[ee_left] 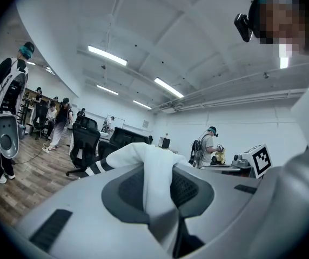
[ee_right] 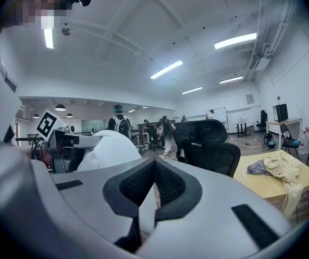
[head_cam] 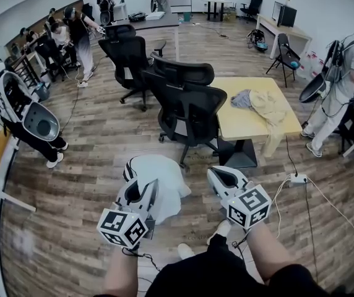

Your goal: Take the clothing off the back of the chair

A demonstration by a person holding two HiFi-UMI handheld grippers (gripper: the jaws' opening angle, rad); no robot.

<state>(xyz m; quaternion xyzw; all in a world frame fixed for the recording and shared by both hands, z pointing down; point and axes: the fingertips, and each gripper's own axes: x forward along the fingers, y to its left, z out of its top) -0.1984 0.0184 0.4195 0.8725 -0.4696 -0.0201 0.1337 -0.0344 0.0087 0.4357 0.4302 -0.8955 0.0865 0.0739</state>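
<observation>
The white cloth garment with black stripes [head_cam: 164,181] hung lengthwise toward the floor, clear of the black mesh office chair [head_cam: 186,107], clenched in the left gripper [head_cam: 141,178], just beside the closed, empty right gripper [head_cam: 220,176].

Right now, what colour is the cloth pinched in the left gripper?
White cloth with dark stripes at one end; clearest in the left gripper view.

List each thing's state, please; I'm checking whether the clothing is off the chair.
left tool: shut on white garment.
white garment: hanging from left tool, clear of chair.
right tool: shut, empty.
chair: back bare.
clothes pile: lying on table.
</observation>
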